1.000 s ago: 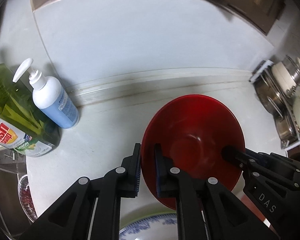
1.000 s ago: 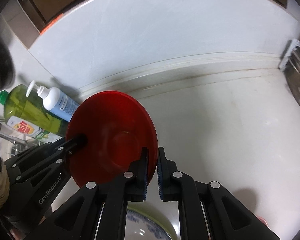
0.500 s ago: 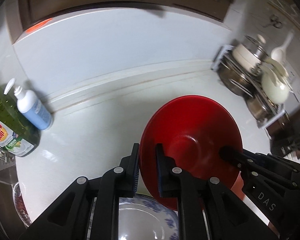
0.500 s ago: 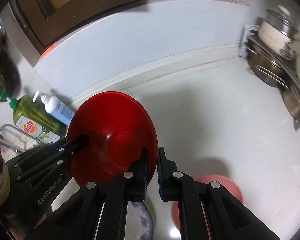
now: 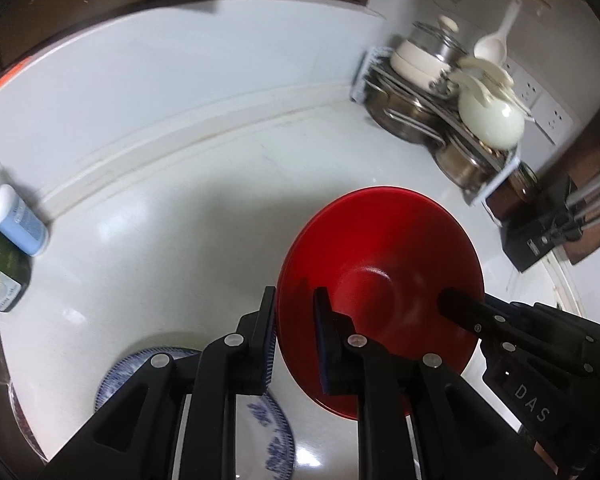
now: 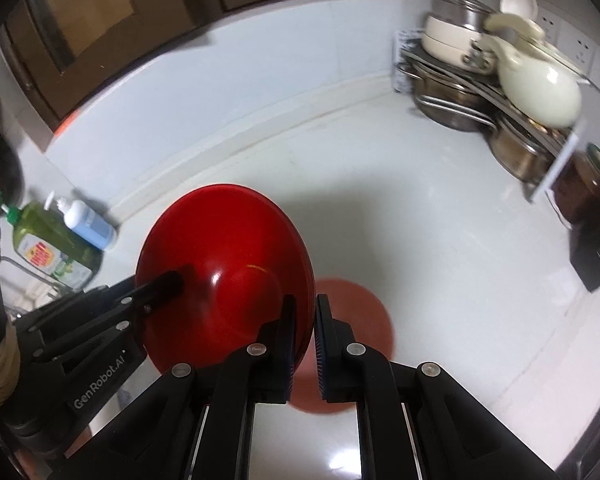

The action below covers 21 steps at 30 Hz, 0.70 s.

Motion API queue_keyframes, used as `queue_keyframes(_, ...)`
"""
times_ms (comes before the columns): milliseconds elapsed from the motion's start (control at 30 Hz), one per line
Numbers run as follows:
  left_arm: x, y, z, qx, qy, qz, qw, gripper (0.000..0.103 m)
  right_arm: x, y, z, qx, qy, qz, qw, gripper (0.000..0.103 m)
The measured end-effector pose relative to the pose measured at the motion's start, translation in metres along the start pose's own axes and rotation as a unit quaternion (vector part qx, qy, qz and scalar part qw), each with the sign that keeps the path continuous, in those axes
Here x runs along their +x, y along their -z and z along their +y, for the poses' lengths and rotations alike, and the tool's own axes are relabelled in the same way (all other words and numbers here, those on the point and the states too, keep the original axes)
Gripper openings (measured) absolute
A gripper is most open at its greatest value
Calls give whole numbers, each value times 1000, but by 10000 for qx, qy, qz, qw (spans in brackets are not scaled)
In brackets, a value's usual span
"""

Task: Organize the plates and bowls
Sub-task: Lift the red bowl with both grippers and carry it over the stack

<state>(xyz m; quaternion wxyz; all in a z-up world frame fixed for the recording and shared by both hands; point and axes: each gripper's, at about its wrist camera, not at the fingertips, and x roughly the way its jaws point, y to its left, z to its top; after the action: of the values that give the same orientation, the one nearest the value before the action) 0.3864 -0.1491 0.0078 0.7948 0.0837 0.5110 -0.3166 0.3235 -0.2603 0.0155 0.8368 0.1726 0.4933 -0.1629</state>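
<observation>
**Jaws clamped on bowl rim, left and right**

Pinching the bowl (image 5: 380,264) from two sides: left gripper (image 5: 294,320) astride the rim nearest it, one pad outside and one inside; right gripper (image 6: 304,328) pressed tight on the opposite rim. Held clear above the desk (image 5: 160,240), tilted, hollow side toward the left camera.

Carried across the desk over the last second. Started close to the soap bottles by the back wall; now well apart from them and nearer the pot rack (image 5: 440,120) in the corner. Brought over a pink plate (image 6: 364,320), which shows under the right jaws and was out of sight a second ago. Left jaws a touch wider than before, yet with the rim between them and no sign of a drop.

Probably means the carry is nearly over and a set-down is coming, perhaps on or beside the pink plate. Cannot tell the exact spot.

Counted, big to small:
- one desk
- one rack, stacked with several pots and a pale kettle
- one bowl, red
- two plates: the pink one, and a blue-patterned one (image 5: 276,436) under the left gripper
- one knife block (image 5: 540,232)
- two bottles: green (image 6: 48,248) and white pump (image 6: 88,224), touching or just beside each other
</observation>
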Motion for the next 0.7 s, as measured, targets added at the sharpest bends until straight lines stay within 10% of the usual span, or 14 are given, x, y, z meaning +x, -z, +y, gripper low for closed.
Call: queue_keyframes(700,55,32,-23,-18,-125,661,9977,19,46,41,-52,363,-69,752,9965,10)
